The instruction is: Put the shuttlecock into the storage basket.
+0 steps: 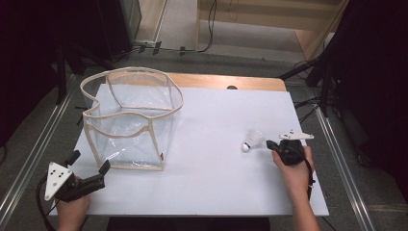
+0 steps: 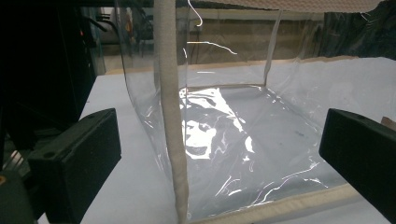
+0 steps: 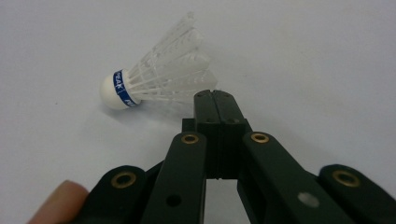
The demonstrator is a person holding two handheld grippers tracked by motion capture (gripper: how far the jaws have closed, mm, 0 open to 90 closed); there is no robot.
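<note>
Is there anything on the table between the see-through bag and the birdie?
No. In the high view, the stretch of white table between the clear bag and the shuttlecock is bare.

A white feathered shuttlecock (image 1: 252, 140) with a blue band round its cork lies on its side on the white surface (image 1: 216, 173), cork toward the clear bag (image 1: 131, 120) standing open well apart.

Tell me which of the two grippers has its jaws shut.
The right gripper, beside the shuttlecock: its jaws meet, gripping nothing. The left gripper gapes wide toward the clear bag.
</note>
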